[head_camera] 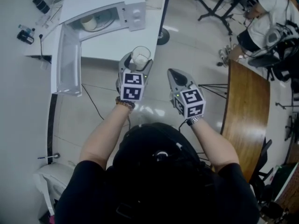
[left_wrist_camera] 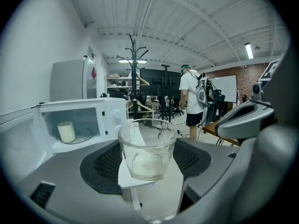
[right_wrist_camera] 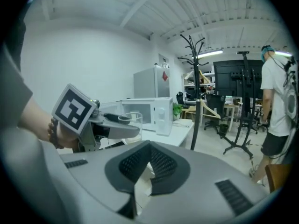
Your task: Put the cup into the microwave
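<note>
A: Where's the cup?
B: The glass cup is in the air, clamped in the left tongs, near the table's near edge. It's not in the microwave yet.
A: Why upright?
B: My guess is it's kept level so it sets straight down on its base. The dark pads grip the lower wall, which leaves the rim free.
A: Right side?
B: The right tongs are pressed together with nothing between them. They hang beside the left, probably just spare.
A: Microwave ready?
B: The door is swung wide open, out past the table's near edge, so the cavity is reachable. A cream cylinder cup already stands on the turntable, so the glass will likely need a spot beside it.
A: Materials?
B: The cup is clear, thick-walled glass, slightly tapered and smooth. I can't tell whether anything's in it. The pads look like ribbed rubber on grey plastic shells. The microwave is a glossy white box and the table is flat white.
</note>
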`<state>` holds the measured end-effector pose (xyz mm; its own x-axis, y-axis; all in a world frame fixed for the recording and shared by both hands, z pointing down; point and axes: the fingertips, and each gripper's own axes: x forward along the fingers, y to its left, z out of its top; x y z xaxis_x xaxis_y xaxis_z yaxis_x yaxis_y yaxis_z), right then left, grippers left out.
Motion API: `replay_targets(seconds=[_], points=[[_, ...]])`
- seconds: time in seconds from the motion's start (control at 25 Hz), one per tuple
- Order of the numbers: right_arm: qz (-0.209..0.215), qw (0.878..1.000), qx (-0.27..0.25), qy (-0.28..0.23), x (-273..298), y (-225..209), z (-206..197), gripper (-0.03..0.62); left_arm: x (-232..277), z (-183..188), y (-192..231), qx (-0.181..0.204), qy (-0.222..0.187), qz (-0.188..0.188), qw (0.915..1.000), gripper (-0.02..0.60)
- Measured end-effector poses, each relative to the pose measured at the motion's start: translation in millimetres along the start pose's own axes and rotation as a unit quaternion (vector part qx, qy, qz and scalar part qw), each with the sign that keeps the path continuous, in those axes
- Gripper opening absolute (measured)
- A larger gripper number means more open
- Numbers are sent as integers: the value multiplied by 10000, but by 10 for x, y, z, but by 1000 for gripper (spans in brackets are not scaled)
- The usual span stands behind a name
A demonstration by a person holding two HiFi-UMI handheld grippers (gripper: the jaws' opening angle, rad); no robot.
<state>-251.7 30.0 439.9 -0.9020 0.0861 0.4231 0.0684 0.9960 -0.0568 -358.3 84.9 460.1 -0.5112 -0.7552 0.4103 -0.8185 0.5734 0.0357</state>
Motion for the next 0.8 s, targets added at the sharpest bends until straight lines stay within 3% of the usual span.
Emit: replay_targets(seconds=[0.4,0.8], points=[[538,9981,-311,-8,554,504,253,2,-260,-42,788,-261,-87,557,9981,336],[1118,9925,-492,-56,990,879,457,2,-427,-78,1314,-462,-106,1060,9932,336]])
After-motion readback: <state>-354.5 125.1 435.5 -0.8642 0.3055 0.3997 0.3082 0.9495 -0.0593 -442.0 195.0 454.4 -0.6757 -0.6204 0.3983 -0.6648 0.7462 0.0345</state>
